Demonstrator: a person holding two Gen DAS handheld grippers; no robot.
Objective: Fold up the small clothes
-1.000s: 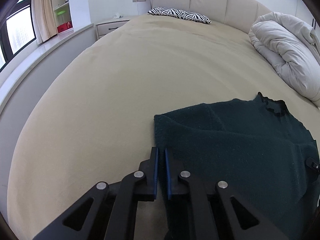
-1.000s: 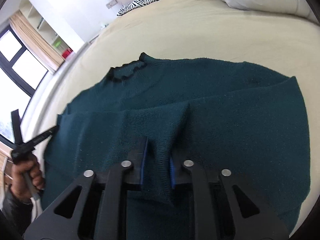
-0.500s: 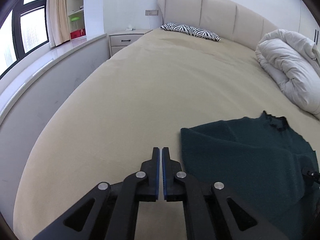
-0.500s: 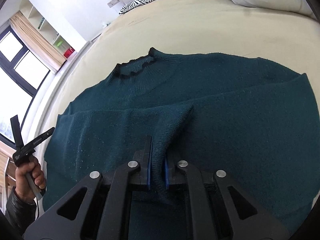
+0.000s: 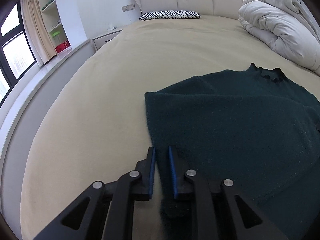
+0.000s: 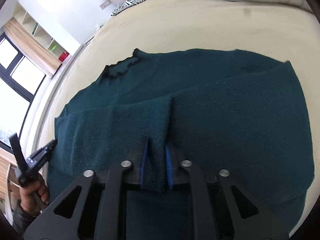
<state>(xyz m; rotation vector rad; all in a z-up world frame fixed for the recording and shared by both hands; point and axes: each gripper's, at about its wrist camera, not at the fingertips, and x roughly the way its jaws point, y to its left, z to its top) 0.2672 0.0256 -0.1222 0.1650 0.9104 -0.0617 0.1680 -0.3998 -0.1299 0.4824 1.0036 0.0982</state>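
Left wrist view: the left gripper [image 5: 161, 170], its jaws just opened to a narrow gap, straddles the edge of the dark green sweater [image 5: 230, 124] lying on the beige bed [image 5: 120, 80]. A zebra pillow [image 5: 170, 15] lies at the headboard and a rolled duvet [image 5: 276, 28] beyond the sweater.

Right wrist view: the right gripper [image 6: 156, 160] pinches a sweater [image 6: 200, 100] fold; a hand [image 6: 34, 194] holds the left gripper beside the sweater.

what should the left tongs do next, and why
Probably close on the sweater edge. The left tongs have just been opening, and the sweater's side edge now lies between the blue pads, apparently not yet pinched. The right tongs already pinch a ridge of knit, so gripping on the left too would ready both for the next fold.
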